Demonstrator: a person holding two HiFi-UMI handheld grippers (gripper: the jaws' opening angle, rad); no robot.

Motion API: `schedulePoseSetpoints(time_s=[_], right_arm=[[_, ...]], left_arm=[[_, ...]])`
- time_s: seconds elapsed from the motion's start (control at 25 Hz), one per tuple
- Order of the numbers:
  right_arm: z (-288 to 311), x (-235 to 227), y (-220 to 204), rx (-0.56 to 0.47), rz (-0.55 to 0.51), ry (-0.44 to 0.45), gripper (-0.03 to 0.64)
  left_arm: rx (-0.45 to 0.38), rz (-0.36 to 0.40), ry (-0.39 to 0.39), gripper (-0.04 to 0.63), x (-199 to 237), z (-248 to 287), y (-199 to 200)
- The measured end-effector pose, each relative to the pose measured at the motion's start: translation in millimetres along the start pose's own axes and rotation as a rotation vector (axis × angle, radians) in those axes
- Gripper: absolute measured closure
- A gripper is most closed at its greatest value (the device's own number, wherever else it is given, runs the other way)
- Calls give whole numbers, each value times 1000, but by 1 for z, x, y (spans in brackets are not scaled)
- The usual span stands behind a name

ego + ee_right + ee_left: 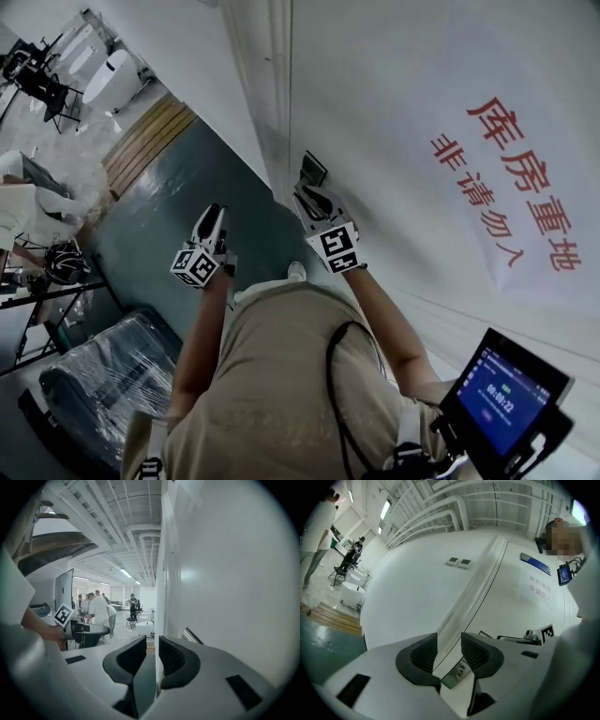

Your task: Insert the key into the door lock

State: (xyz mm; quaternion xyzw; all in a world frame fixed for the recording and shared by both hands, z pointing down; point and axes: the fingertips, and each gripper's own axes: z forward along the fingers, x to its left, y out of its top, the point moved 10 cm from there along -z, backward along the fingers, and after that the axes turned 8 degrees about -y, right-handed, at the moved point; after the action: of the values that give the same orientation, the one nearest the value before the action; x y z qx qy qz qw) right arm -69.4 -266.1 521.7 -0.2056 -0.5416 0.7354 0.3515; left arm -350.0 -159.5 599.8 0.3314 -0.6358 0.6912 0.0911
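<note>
The white door [403, 84] with red characters [516, 178] fills the right of the head view. Its dark handle plate [312, 169] sits near the door's edge. My right gripper [317, 199] is just below the plate, jaws pointing at it with a narrow gap and nothing between them. My left gripper [214, 217] hangs further left over the floor, apart from the door. In the left gripper view its jaws [449, 651] stand slightly apart and empty, with the metal strike plate [457, 673] behind them and the lever handle [518, 639] to the right. No key shows.
Wall switches [458, 563] are on the white wall left of the door frame. A plastic-wrapped seat [103, 375] and a wooden platform [145, 141] are on the dark floor at left. A screen [502, 389] is at lower right. People stand far off [98, 611].
</note>
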Motion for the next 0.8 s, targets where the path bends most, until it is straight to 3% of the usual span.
schedulePoseSetpoints(time_s=[0.36,0.56,0.8], right_arm=[[40,52,34,-29,-36,82,538],[61,72,43,-59,-37,150,538],[65,122,78,-79,-54,224,538]], left_arm=[[-74,28,127,442,24,-83,48],[-100,17,138,443,26,-111,57],[-132,14,207,445,19,-175,80]])
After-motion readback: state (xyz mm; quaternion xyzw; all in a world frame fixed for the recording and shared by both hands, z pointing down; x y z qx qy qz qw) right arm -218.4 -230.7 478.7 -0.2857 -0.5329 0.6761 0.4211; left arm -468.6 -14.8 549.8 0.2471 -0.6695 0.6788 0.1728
